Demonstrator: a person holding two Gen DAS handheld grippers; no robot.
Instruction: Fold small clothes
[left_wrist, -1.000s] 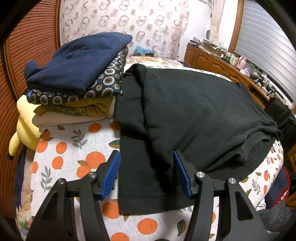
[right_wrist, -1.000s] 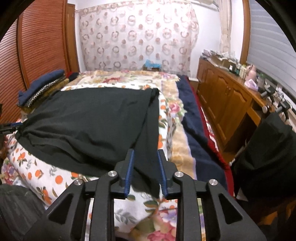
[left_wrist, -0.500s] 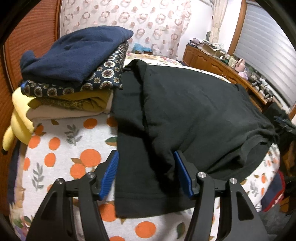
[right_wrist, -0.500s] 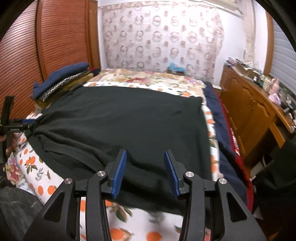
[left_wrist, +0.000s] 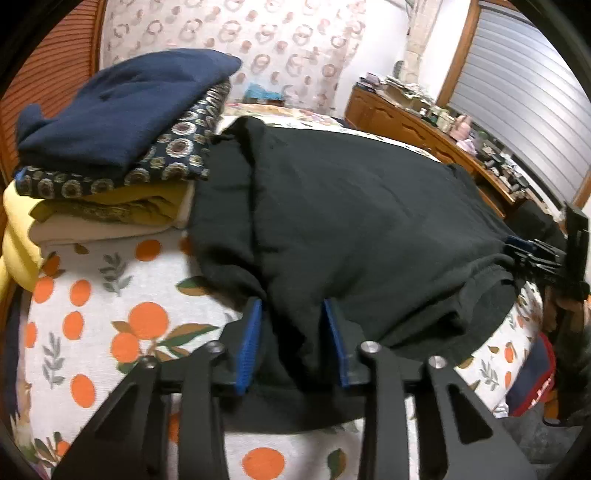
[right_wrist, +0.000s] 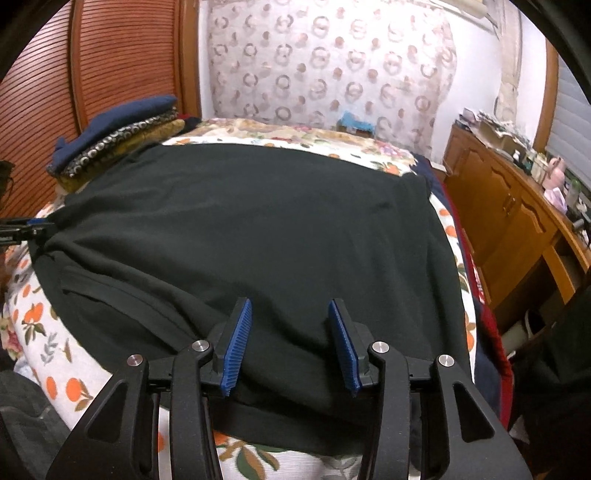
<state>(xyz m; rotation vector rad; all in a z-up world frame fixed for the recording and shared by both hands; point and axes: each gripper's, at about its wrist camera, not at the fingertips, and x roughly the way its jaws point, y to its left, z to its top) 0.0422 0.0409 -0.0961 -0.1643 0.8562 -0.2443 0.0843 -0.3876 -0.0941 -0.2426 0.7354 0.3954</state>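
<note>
A black garment (left_wrist: 369, 221) (right_wrist: 258, 221) lies spread over the bed. My left gripper (left_wrist: 291, 306) is at its near left hem. The jaws are closing, and the cloth is bunched up between the blue pads (left_wrist: 249, 343). In the right wrist view this gripper (right_wrist: 26, 230) shows at the garment's far left corner. My right gripper (right_wrist: 290, 302) hovers low over the garment's near edge. Its jaws are opening, with the cloth lying under and between the pads (right_wrist: 236, 343), which do not pinch it. The left wrist view shows this gripper (left_wrist: 532, 254) at the garment's right end.
A stack of folded clothes (left_wrist: 122, 122) (right_wrist: 122, 136), navy on top, sits on the orange-print bed cover (left_wrist: 110, 295) left of the garment. A wooden dresser (right_wrist: 498, 206) with clutter on it runs along the right. A slatted wooden wall (right_wrist: 37, 110) stands on the left.
The left jaws have narrowed onto the hem and gathered the cloth into a bunch. The right gripper has moved left and lower over the garment's near edge, and its jaws stand wider.
</note>
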